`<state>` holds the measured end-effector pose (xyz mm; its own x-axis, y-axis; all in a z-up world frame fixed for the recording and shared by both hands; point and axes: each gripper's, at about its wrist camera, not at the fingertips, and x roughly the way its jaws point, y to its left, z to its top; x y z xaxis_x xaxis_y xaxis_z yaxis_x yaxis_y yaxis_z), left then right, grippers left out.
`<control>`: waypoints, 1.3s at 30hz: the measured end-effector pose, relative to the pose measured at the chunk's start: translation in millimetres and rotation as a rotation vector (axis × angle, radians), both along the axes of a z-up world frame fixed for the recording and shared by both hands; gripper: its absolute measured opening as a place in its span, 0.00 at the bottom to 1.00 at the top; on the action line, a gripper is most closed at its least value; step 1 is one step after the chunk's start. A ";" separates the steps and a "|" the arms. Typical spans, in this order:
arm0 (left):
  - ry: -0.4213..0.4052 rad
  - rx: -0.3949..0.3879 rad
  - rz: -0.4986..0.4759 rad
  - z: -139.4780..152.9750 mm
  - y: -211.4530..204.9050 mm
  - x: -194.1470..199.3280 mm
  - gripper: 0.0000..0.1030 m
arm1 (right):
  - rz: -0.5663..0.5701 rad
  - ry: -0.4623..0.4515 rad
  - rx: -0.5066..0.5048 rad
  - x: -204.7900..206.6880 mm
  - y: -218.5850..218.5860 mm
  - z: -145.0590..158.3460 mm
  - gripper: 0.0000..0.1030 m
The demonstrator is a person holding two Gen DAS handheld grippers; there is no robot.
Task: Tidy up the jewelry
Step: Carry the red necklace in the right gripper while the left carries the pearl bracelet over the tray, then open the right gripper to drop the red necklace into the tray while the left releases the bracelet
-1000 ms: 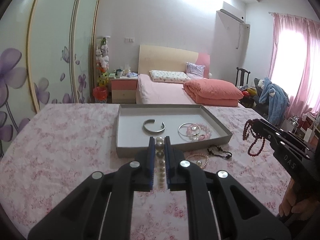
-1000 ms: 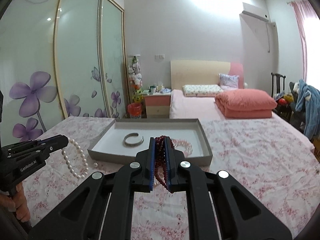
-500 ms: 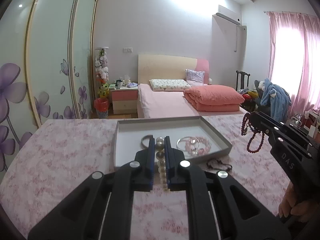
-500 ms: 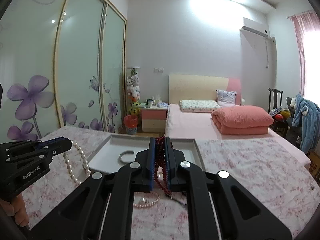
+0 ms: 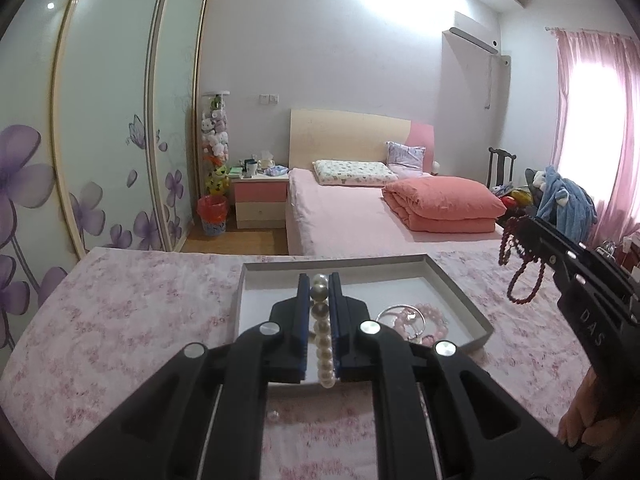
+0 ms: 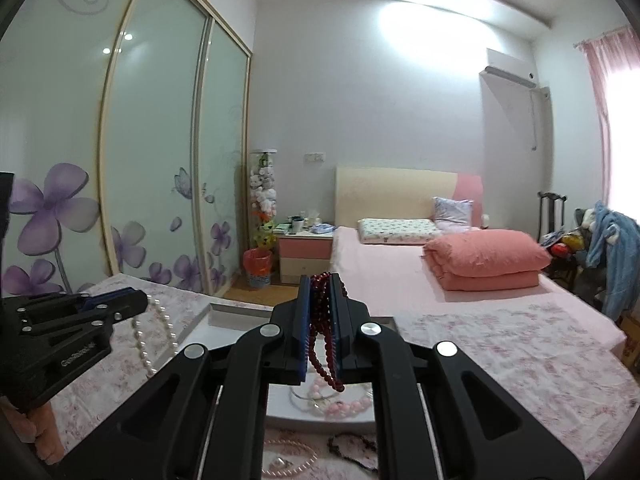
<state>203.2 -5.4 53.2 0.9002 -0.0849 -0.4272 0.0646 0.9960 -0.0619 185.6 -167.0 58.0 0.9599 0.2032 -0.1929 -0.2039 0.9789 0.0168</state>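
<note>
My left gripper [image 5: 319, 280] is shut on a white pearl necklace [image 5: 322, 332] and holds it raised over the near part of the grey jewelry tray [image 5: 460, 292]. In the right wrist view the necklace [image 6: 156, 336] hangs in a loop from the left gripper [image 6: 138, 300]. My right gripper [image 6: 324, 280] is shut on a dark red bead necklace [image 6: 322, 344], held above the tray's [image 6: 224, 316] near right part. From the left wrist view the red necklace [image 5: 520, 268] dangles right of the tray. A pink bead bracelet [image 5: 434, 316] and a silver ring bangle [image 5: 398, 314] lie in the tray.
A thin pink pearl chain [image 6: 288, 456] and a black bead string [image 6: 352, 446] lie on the floral tablecloth [image 5: 120, 320] in front of the tray. Beyond the table stand a bed [image 5: 360, 216], a nightstand [image 5: 260, 200] and a sliding wardrobe [image 5: 100, 140].
Both grippers have risen and tilted up with their necklaces. The tray now sits lower and closer under them; the silver cuff is hidden behind my left fingers.
</note>
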 end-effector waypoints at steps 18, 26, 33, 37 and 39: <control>0.067 -0.002 0.012 -33.2 3.4 78.8 0.10 | 0.013 0.214 0.042 95.9 17.4 -46.2 0.09; 0.102 0.004 0.000 -49.4 -1.6 99.2 0.10 | 0.008 0.305 0.069 122.4 19.7 -64.1 0.10; 0.142 -0.030 0.024 -56.2 8.7 109.4 0.14 | 0.002 0.344 0.085 122.5 13.6 -67.6 0.44; 0.136 -0.050 0.057 -51.9 22.0 105.6 0.17 | -0.014 0.333 0.096 118.5 3.0 -60.7 0.44; 0.128 -0.057 0.071 -47.6 28.4 100.5 0.18 | -0.023 0.324 0.102 113.3 -2.1 -56.4 0.44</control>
